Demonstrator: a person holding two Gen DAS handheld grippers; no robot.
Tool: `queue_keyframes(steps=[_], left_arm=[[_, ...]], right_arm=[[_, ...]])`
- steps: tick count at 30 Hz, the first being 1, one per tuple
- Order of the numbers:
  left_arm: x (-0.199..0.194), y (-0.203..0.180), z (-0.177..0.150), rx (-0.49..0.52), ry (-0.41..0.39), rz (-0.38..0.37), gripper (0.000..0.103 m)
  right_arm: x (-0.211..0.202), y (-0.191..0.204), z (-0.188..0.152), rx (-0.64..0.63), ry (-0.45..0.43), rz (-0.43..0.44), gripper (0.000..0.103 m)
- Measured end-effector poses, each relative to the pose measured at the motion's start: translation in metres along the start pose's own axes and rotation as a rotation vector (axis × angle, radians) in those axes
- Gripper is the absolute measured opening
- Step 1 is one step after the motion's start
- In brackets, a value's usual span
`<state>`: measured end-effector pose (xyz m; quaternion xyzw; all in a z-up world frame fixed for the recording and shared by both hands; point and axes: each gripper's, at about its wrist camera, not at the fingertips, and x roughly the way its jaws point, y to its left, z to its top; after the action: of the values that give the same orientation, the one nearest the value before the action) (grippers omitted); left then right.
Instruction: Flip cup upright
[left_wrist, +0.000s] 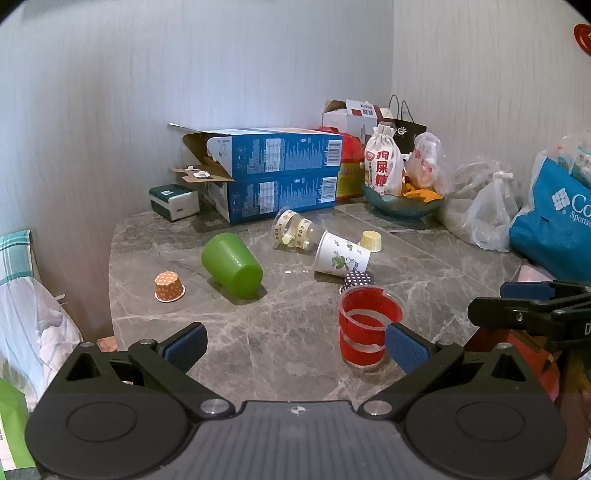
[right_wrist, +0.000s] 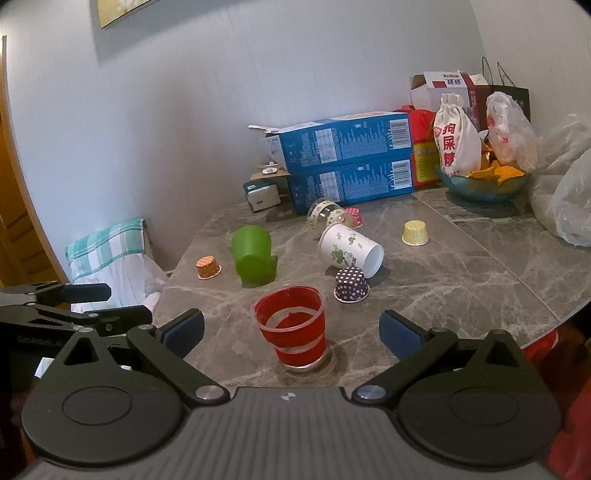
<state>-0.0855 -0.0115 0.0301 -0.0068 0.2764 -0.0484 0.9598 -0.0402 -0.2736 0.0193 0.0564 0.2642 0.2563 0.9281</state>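
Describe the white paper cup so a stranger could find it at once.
On the grey marble table, look in front of the stacked blue boxes. The white paper cup lies on its side by a clear taped cup; only it bears green leaf prints.

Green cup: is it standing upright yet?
No, the green cup lies on its side on the table, its closed base toward the camera.

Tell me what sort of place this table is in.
Most likely a home dining corner. A marble-look table stands against the walls, its back edge crowded with a bowl of snacks, stacked blue cartons and shopping bags. A cloth-draped chair stands beside it.
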Motion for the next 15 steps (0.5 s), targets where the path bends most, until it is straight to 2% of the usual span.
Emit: queue_keyframes(steps=[15], left_arm=[[0.0038, 0.0004, -0.0001, -0.008, 0.01, 0.006, 0.103]], right_arm=[[0.0015, -0.0036, -0.0013, 0.018, -0.003, 0.02, 0.102]])
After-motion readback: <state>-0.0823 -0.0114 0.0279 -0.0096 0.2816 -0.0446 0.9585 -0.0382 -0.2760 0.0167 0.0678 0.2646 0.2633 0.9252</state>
